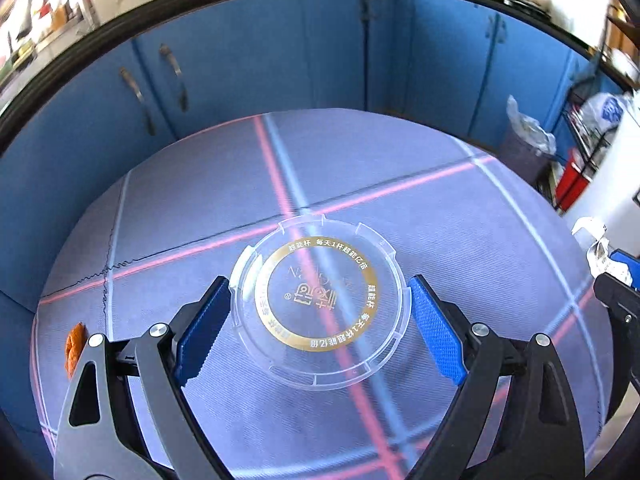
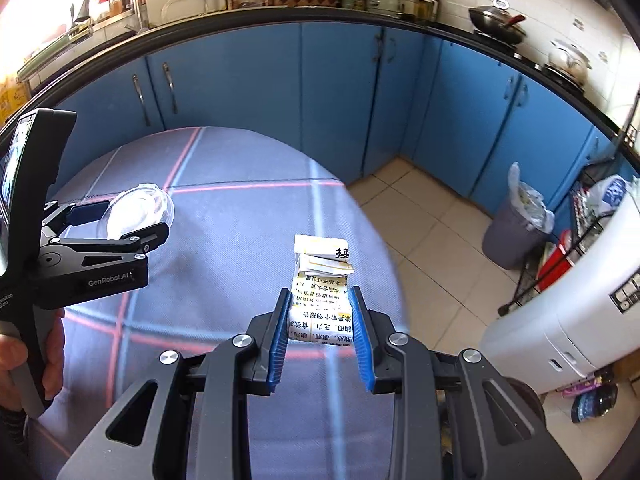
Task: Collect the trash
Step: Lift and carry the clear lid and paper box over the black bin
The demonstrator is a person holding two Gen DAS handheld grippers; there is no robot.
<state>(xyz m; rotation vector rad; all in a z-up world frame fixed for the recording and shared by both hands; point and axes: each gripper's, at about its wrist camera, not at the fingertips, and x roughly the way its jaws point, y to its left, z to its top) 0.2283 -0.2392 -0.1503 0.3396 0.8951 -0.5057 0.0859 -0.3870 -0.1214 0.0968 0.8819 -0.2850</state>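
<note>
A clear round plastic lid [image 1: 320, 304] with a gold ring of print sits between the blue pads of my left gripper [image 1: 320, 284], which is shut on its rim and holds it above the table. In the right wrist view the lid [image 2: 138, 210] tilts up in the left gripper [image 2: 132, 218], with a hand on the handle. My right gripper [image 2: 320, 294] is shut on a small white and yellow printed carton [image 2: 322, 276] with torn flaps, over the table's right side. Its black tip [image 1: 616, 280] shows at the right edge of the left wrist view.
The round table [image 2: 224, 240] wears a purple-grey cloth with pink and pale stripes. An orange scrap [image 1: 75, 346] lies at its left rim. A grey bin with a plastic liner [image 2: 516, 232] stands on the tiled floor by blue cabinets [image 2: 340, 92]. A white appliance [image 2: 580, 312] is on the right.
</note>
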